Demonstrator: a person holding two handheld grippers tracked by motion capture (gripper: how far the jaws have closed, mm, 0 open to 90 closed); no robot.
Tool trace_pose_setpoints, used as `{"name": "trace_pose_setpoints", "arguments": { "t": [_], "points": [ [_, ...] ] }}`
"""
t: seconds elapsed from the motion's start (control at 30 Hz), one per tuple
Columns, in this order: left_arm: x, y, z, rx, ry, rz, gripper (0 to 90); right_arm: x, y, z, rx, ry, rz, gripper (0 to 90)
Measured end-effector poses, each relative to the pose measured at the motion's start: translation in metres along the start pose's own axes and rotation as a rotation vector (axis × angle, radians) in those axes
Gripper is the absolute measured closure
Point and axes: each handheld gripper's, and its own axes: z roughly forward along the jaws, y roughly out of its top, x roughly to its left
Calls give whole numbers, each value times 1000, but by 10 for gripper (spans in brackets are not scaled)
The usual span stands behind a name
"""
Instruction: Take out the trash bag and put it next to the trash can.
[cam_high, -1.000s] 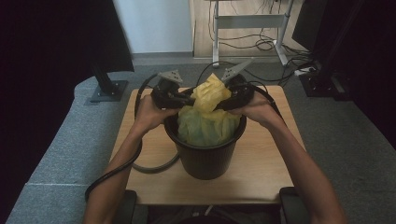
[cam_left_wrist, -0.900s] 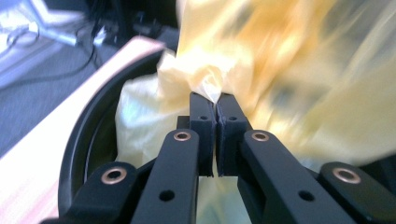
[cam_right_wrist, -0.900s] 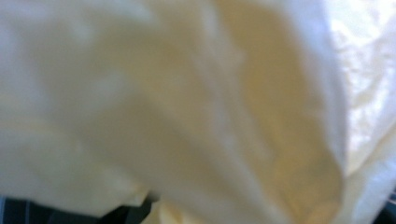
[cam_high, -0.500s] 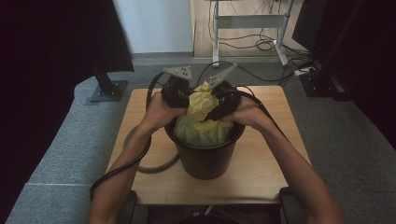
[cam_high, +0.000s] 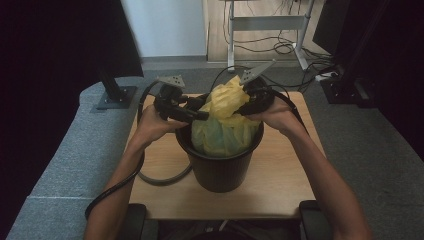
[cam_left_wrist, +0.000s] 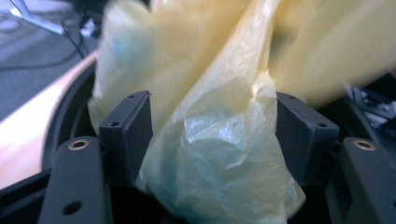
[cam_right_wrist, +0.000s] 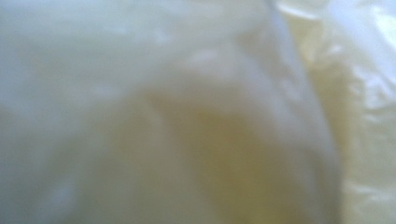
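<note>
A black bin (cam_high: 220, 170) stands on the wooden table (cam_high: 280, 185), lined with a yellow plastic bag (cam_high: 225, 130). The bag's gathered top rises above the rim. My left gripper (cam_high: 200, 112) sits at the bin's left rim, open. In the left gripper view its jaws (cam_left_wrist: 212, 126) stand wide apart, with a fold of the bag (cam_left_wrist: 219, 154) loose between them and the bin's rim (cam_left_wrist: 70, 102) at left. My right gripper (cam_high: 245, 106) is at the bag's raised top, shut on it. The bag's film (cam_right_wrist: 196, 116) presses against the right gripper view and hides the jaws.
A grey cable (cam_high: 165, 177) loops on the table left of the bin. A monitor stand (cam_high: 115, 95) is on the floor at far left. A metal desk frame (cam_high: 265, 22) with wires stands behind the table, and dark equipment (cam_high: 350, 85) is at right.
Both grippers met at the bag's top half a second ago. My left gripper has since drawn back to the left and down and let go. The right one stays at the top.
</note>
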Motion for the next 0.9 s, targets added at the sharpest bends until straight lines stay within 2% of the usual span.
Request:
{"name": "trace_pose_setpoints", "arguments": {
  "t": [0.07, 0.13, 0.2, 0.23, 0.3, 0.37, 0.43, 0.47, 0.5, 0.57, 0.6, 0.67, 0.83, 0.9],
  "points": [
    [1, 0, 8, 31, -10, 12, 398, 1, 1, -2, -20, 21, 8, 738],
    [-2, 3, 16, 49, -15, 35, 587, 3, 3, 1, -26, 48, 2, 720],
    [-6, 9, 19, 36, -7, 74, 745, 6, 4, 7, -9, 66, -9, 635],
    [-7, 12, 19, 22, -13, 79, 798, 7, 4, 12, 3, 70, -18, 554],
    [-9, 18, 17, -26, -38, 77, 833, 8, 4, 19, 31, 86, -7, 368],
    [-12, 24, 15, -56, -66, 81, 842, 10, 4, 26, 42, 94, -7, 253],
    [-14, 29, 16, -63, -84, 97, 842, 14, 5, 34, 40, 112, -14, 228],
    [-16, 31, 17, -69, -91, 103, 841, 16, 6, 37, 48, 117, -20, 253],
    [-17, 32, 17, -76, -100, 108, 841, 18, 6, 39, 62, 119, -28, 322],
    [-18, 33, 16, -83, -99, 111, 816, 19, 6, 42, 82, 121, -66, 519],
    [-19, 33, 15, -76, -86, 110, 773, 20, 6, 42, 86, 104, -78, 592],
    [-19, 32, 12, -42, -49, 111, 630, 19, 5, 41, 102, 80, -88, 698],
    [-14, 26, 3, -4, 4, 79, 347, 14, 5, 38, 119, 55, -70, 756],
    [-12, 21, 0, 11, 44, 75, 277, 11, 6, 35, 115, 53, -61, 757]
  ]
}}
